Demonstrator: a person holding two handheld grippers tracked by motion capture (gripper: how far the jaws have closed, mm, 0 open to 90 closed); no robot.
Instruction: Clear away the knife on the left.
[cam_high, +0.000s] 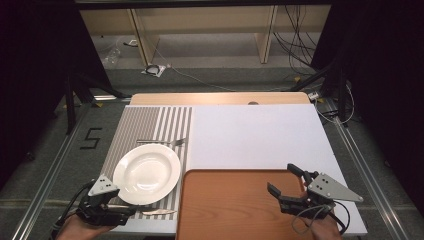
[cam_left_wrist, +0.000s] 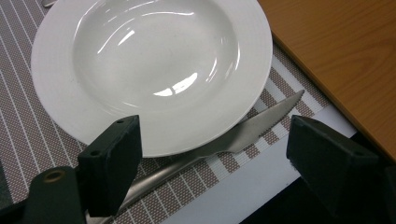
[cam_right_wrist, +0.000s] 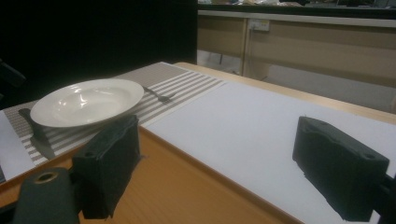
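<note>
A white deep plate (cam_high: 146, 173) (cam_left_wrist: 149, 60) (cam_right_wrist: 86, 100) rests on a striped placemat (cam_high: 134, 129). A table knife (cam_high: 157, 212) (cam_left_wrist: 254, 128) (cam_right_wrist: 37, 135) lies along the plate's near rim, which hides part of it. A fork (cam_high: 161, 142) (cam_right_wrist: 159, 97) lies beyond the plate. My left gripper (cam_high: 125, 207) (cam_left_wrist: 215, 158) is open, low over the knife; the knife's handle runs beside one jaw and its blade lies in the gap. My right gripper (cam_high: 285, 180) (cam_right_wrist: 224, 168) hangs open and empty over the brown tray (cam_high: 230, 210) (cam_right_wrist: 187, 191).
The tray (cam_left_wrist: 345, 56) lies right of the placemat at the table's near edge. A white mat (cam_high: 255, 132) (cam_right_wrist: 261, 126) covers the table's middle and right. Beyond the table's far edge are the floor, cables and a wooden shelf unit.
</note>
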